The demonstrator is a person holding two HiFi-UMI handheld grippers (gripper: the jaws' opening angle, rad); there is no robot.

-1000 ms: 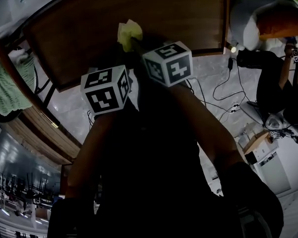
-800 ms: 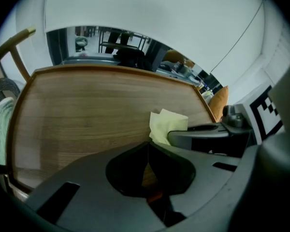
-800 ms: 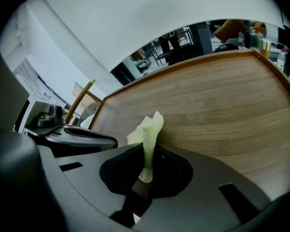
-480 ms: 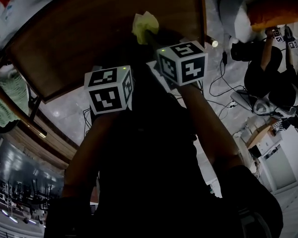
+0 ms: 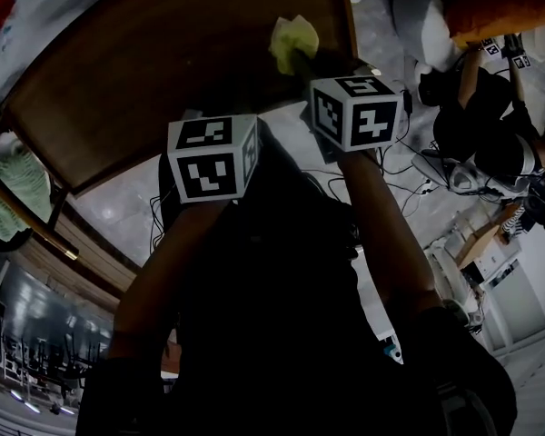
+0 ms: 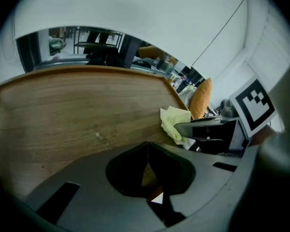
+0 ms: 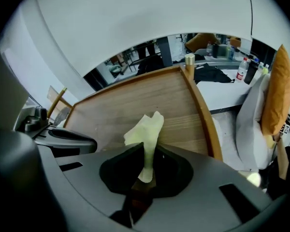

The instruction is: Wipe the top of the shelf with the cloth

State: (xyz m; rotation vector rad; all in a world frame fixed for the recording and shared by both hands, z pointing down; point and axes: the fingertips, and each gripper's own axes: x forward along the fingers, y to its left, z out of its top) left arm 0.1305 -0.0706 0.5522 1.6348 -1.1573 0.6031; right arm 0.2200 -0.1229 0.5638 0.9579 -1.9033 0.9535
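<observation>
The brown wooden shelf top (image 5: 163,62) fills the upper part of the head view. A pale yellow-green cloth (image 5: 293,42) rests on it near its right front corner, and my right gripper (image 5: 302,62) is shut on the cloth. In the right gripper view the cloth (image 7: 146,128) stands up pinched between the jaws of my right gripper (image 7: 146,151), over the shelf top (image 7: 135,100). My left gripper (image 6: 147,154) is shut with nothing in it, over the shelf's front edge, left of the cloth (image 6: 173,122). Its marker cube (image 5: 213,157) hides its jaws in the head view.
An orange cushion (image 5: 500,3) lies on a white seat to the right of the shelf. A person (image 5: 490,143) sits on the floor at the right, with cables (image 5: 409,162) nearby. A green towel (image 5: 9,184) hangs at the left. A raised wooden rim (image 7: 198,100) borders the shelf's right side.
My right gripper has carried the cloth to the right along the shelf top, toward its right corner. The left gripper has drifted slightly right with it.
</observation>
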